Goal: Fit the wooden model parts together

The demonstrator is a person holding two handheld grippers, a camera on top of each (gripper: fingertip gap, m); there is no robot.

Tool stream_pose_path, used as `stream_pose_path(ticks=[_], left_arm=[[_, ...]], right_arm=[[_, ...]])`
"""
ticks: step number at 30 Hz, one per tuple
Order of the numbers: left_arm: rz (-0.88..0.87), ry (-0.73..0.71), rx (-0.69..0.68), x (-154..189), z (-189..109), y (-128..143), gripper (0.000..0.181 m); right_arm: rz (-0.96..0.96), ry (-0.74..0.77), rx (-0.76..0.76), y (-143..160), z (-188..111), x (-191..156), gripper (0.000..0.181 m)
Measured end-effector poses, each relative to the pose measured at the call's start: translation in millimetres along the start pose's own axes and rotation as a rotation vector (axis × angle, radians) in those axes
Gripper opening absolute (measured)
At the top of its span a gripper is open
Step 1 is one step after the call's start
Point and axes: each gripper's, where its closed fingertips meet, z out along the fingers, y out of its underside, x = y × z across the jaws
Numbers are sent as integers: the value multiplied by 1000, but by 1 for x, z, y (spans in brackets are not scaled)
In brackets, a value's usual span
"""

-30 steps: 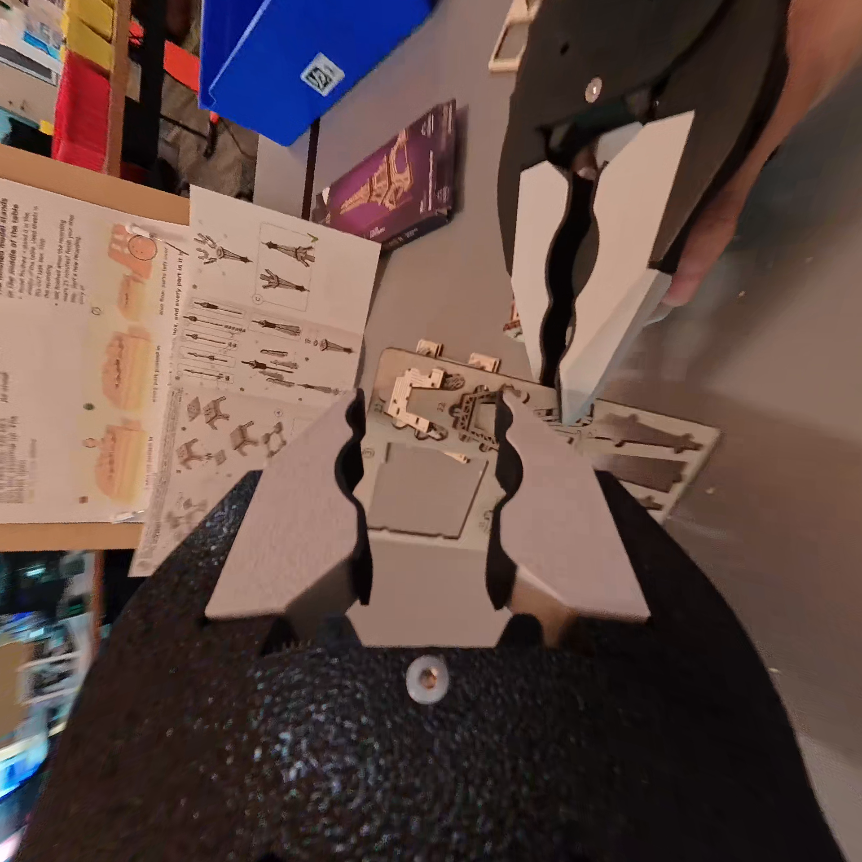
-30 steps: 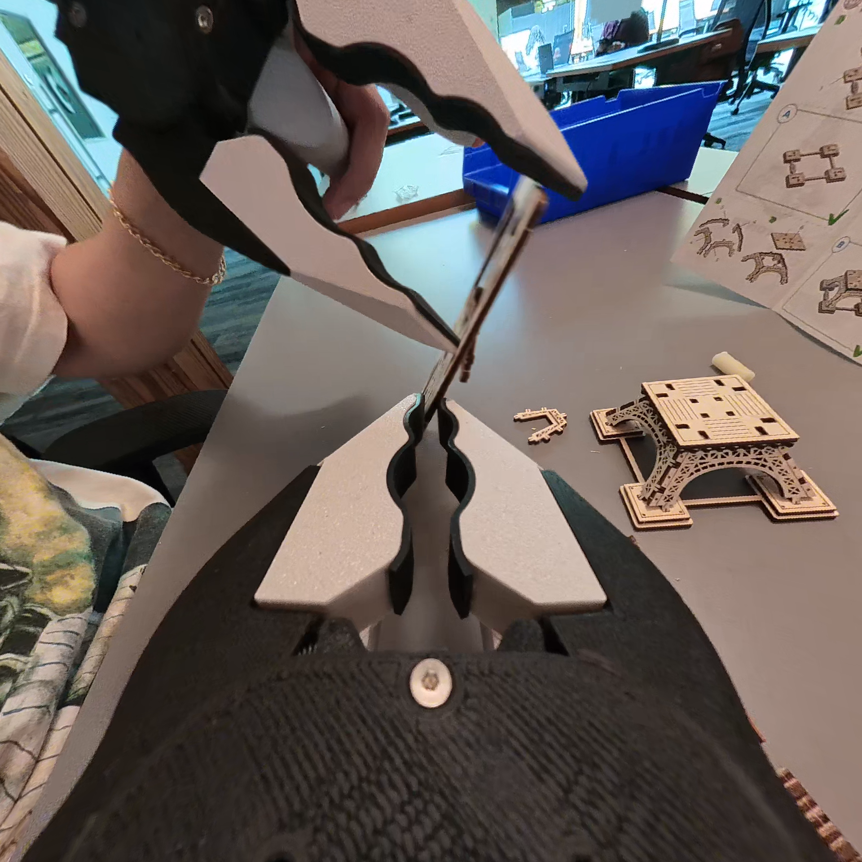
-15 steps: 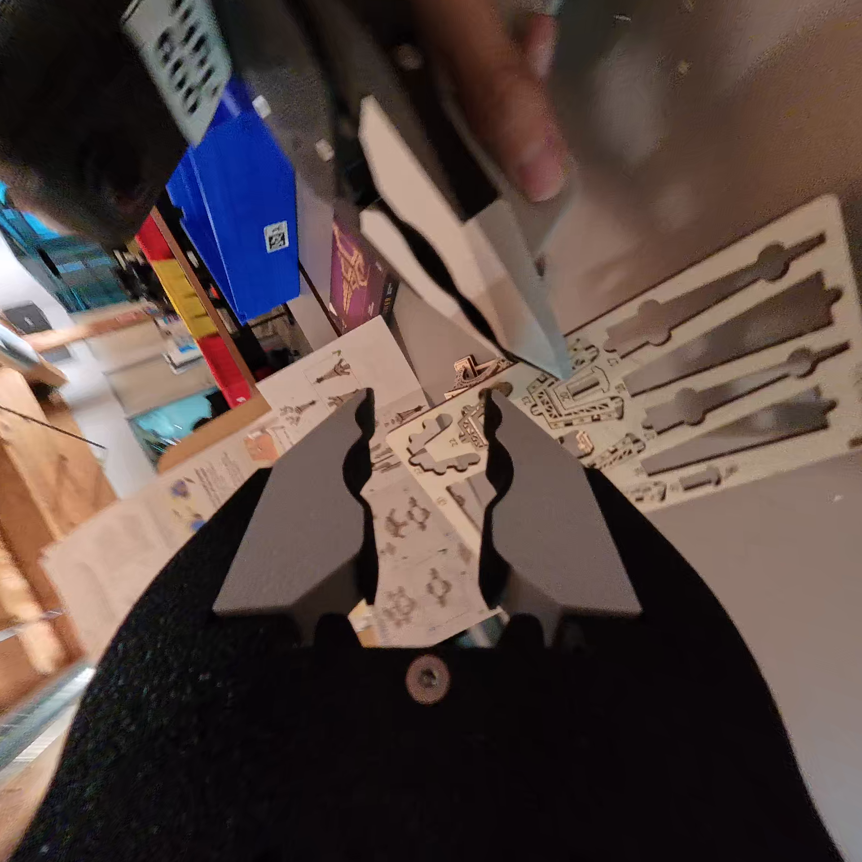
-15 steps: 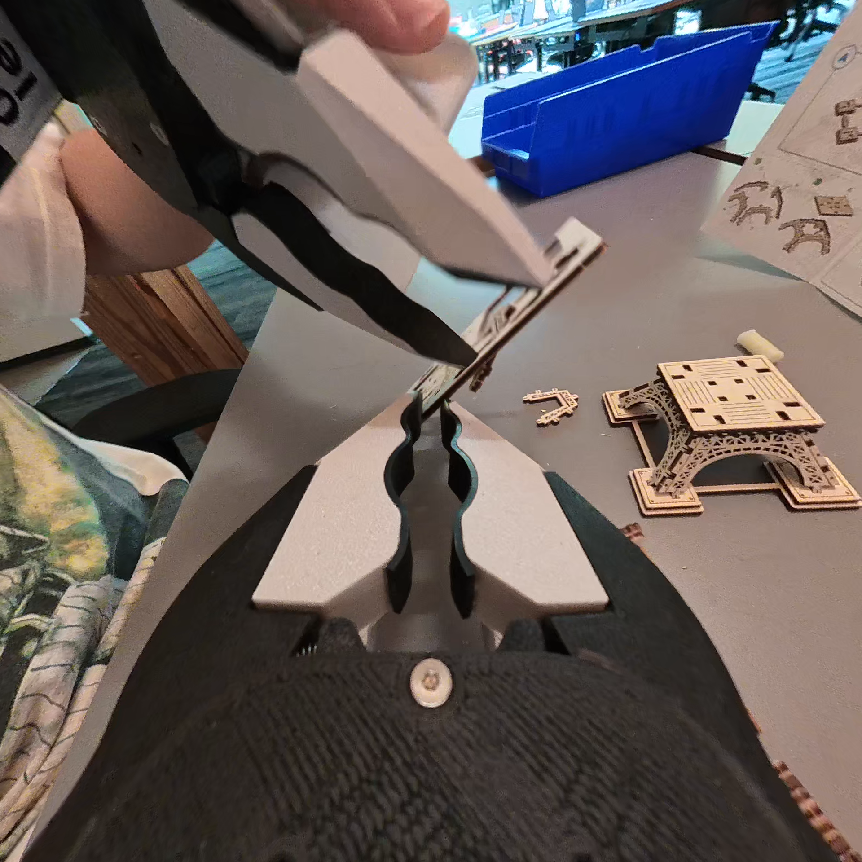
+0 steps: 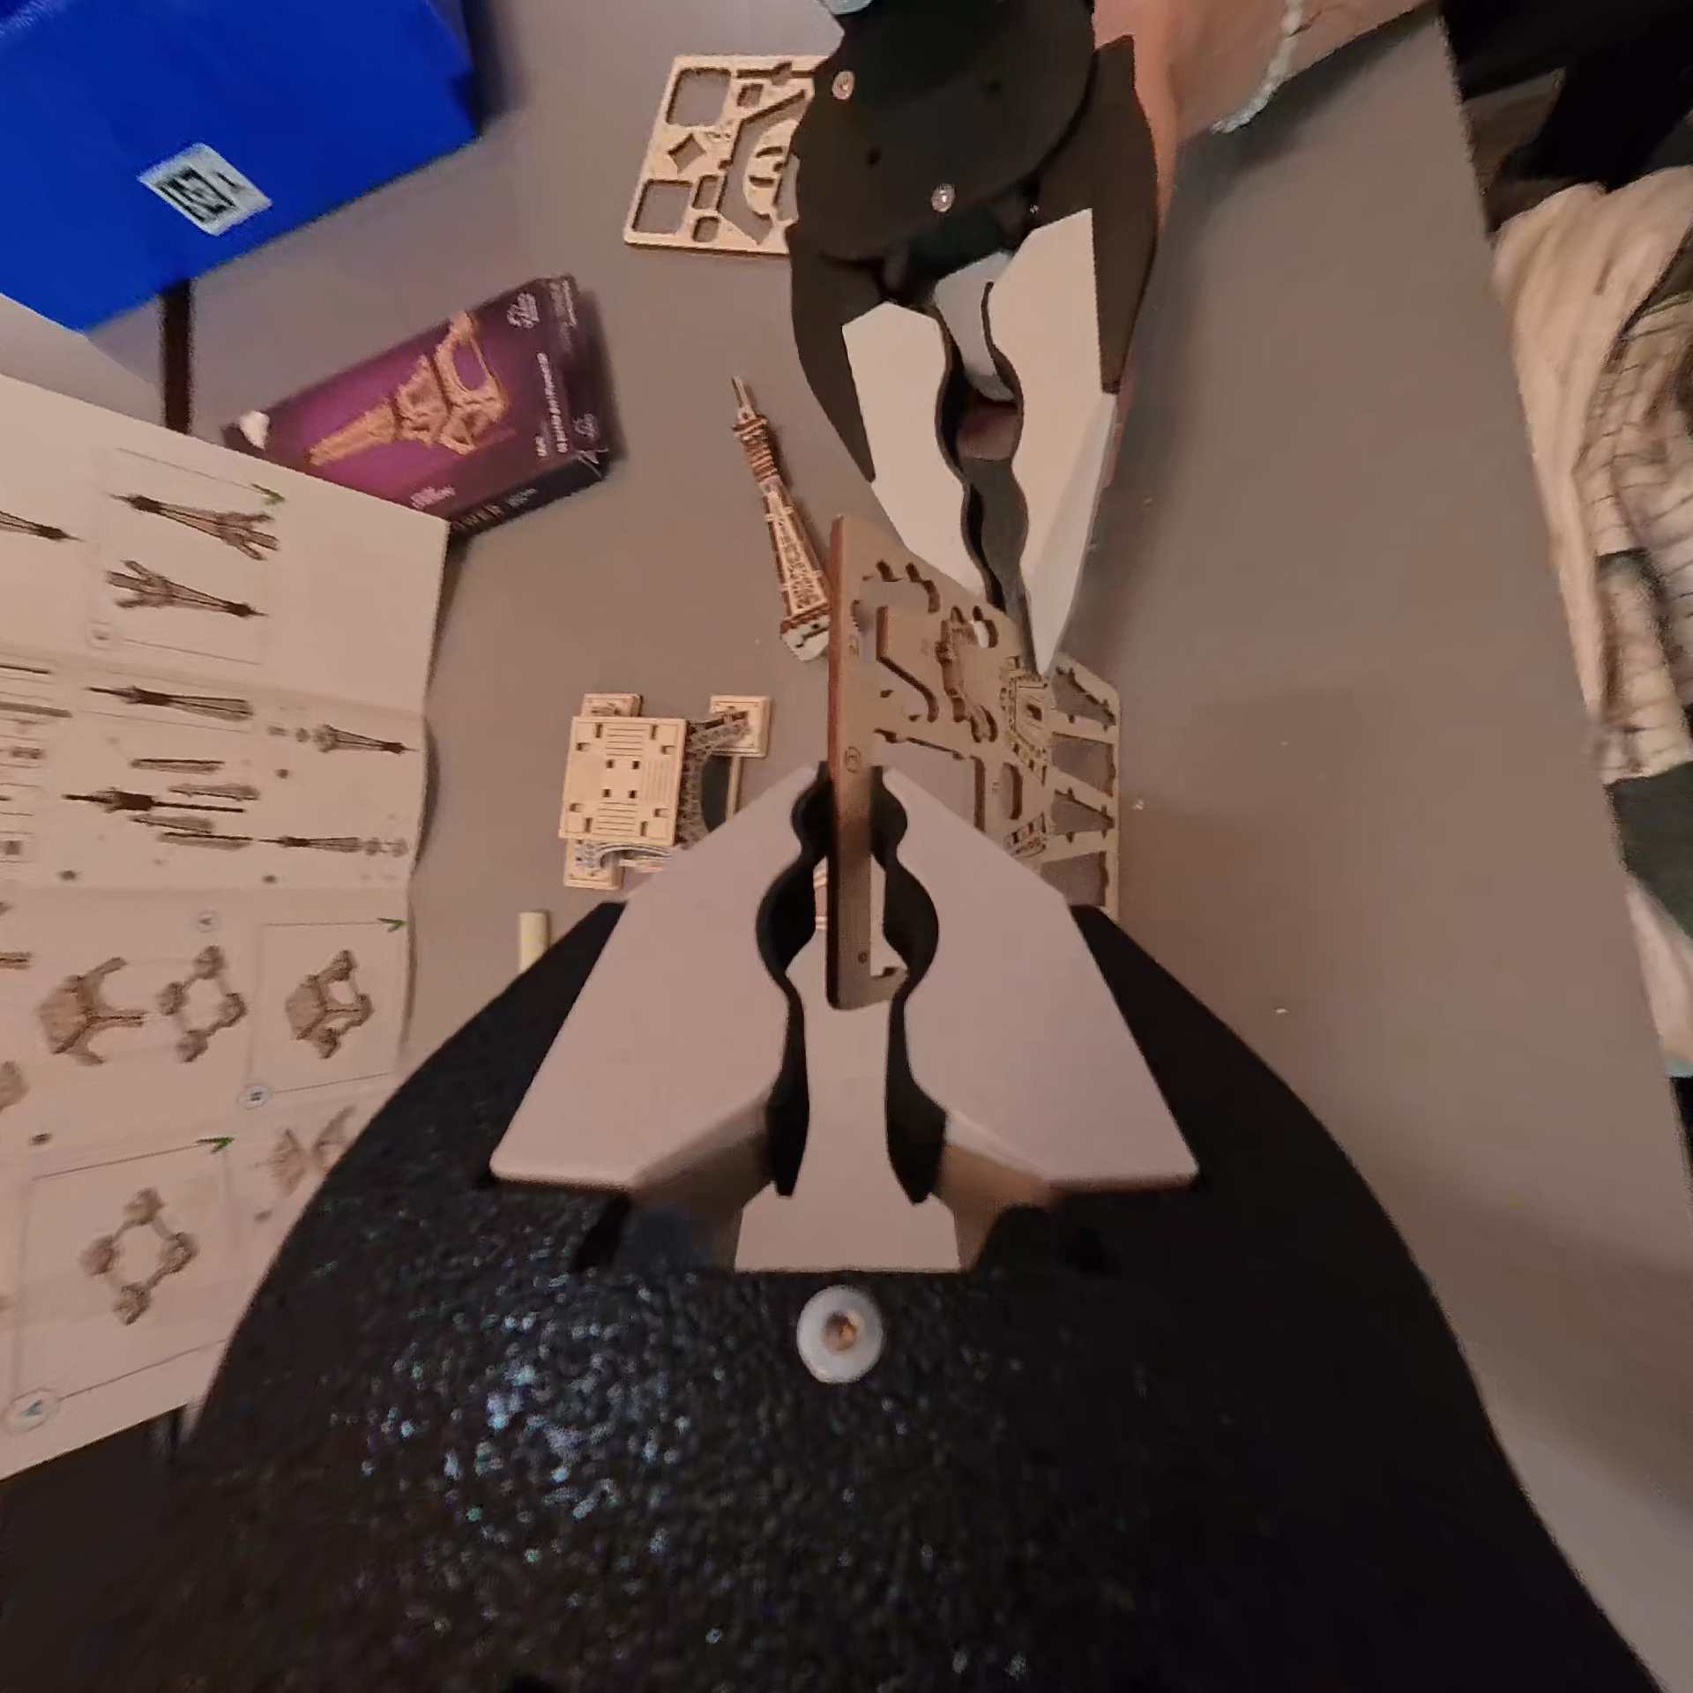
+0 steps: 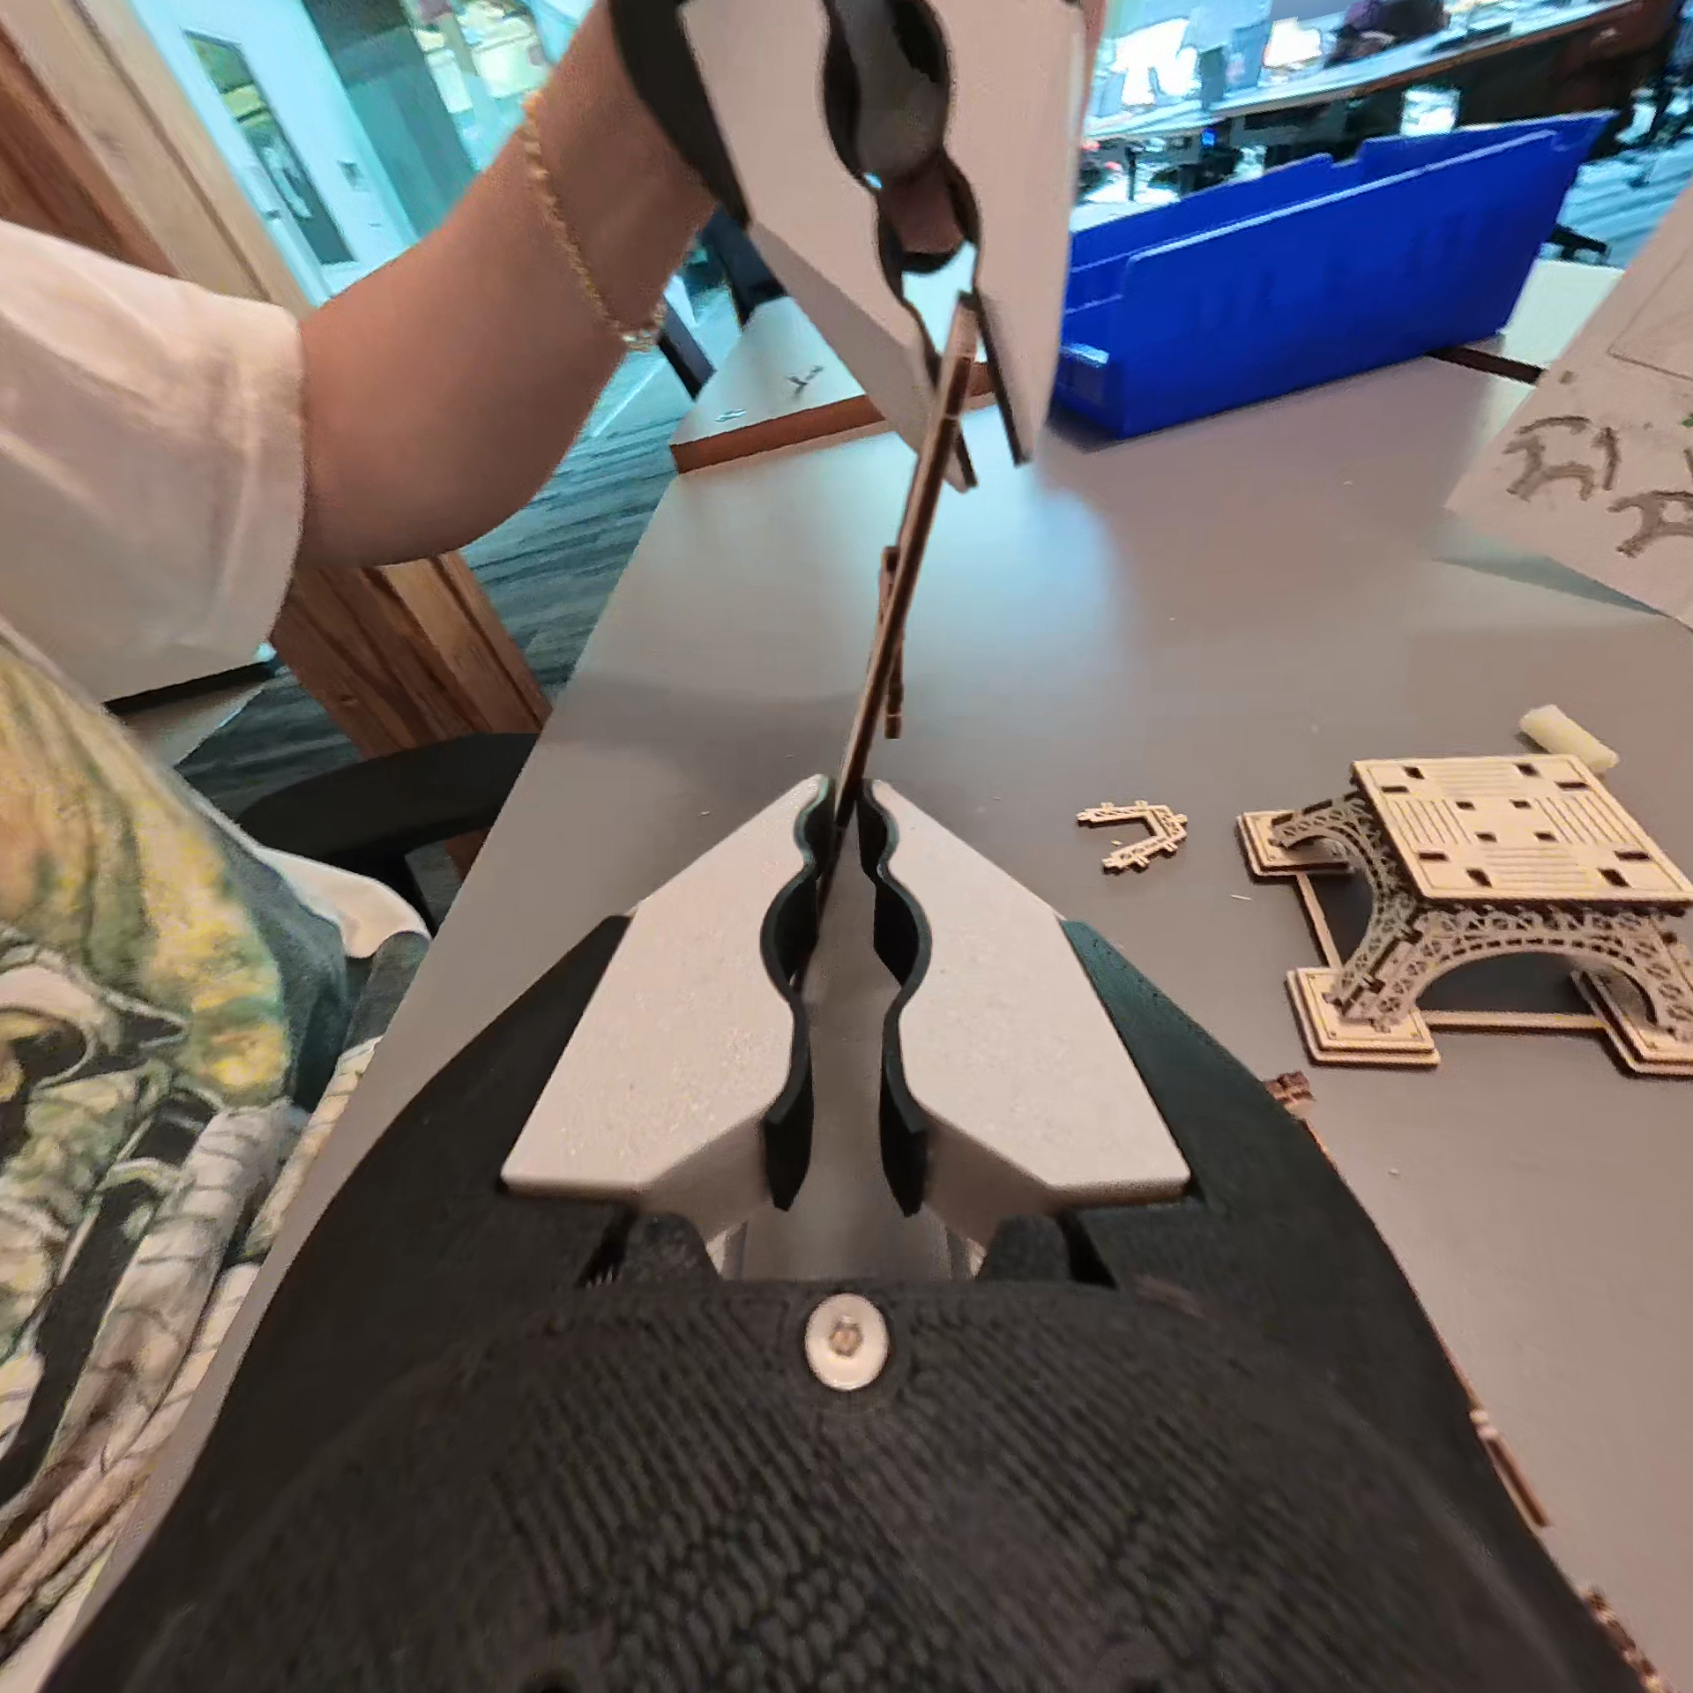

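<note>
Laser-cut wooden parts sheet (image 5: 925, 724) held edge-on in air above grey table (image 5: 1328, 824), between both tools. Left gripper (image 5: 847, 806) pinches one end; right gripper (image 6: 847, 806) pinches opposite end. Advice: keep both grips firm, avoid twisting thin sheet, press part out gently. Tower base (image 6: 1502, 907) stands on table nearby.

1. the right gripper (image 6: 847, 806), centre frame, pinches the lower edge of a thin wooden parts sheet (image 6: 902, 586) seen edge-on.
2. the left gripper (image 6: 985, 366), at the top, clamps the sheet's upper end.
3. at the right, a wooden tower base (image 6: 1502, 907) stands on the grey table (image 6: 1145, 595), a small u-shaped piece (image 6: 1136, 829) just beside it.
4. a blue bin (image 6: 1328, 266) sits upper right.
</note>
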Motion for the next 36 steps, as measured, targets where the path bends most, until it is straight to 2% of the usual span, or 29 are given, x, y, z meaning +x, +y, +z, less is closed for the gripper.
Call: stream_pose_path(ticks=[3, 8, 11, 14, 25, 33, 34, 36], left_arm=[[-67, 81, 100, 2, -2, -2, 4], [-151, 191, 441, 8, -14, -19, 0], [-154, 228, 520, 14, -17, -21, 0], [-136, 251, 551, 19, -18, -22, 0], [-44, 302, 583, 35, -26, -31, 0], [-36, 294, 609, 37, -28, -36, 1], [-38, 286, 616, 36, -30, -37, 1], [-46, 266, 634, 34, -34, -37, 0]], right_arm=[[-13, 1, 76, -14, -12, 5, 4], [-14, 51, 162, -28, -26, 17, 1], [-58, 52, 176, -30, -22, 12, 3], [-89, 52, 171, -31, -22, 9, 12], [-346, 10, 223, -45, -21, -25, 10], [-423, 19, 278, -52, -22, -34, 18], [-426, 29, 289, -53, -23, -33, 17], [-435, 57, 307, -56, -24, -31, 0]])
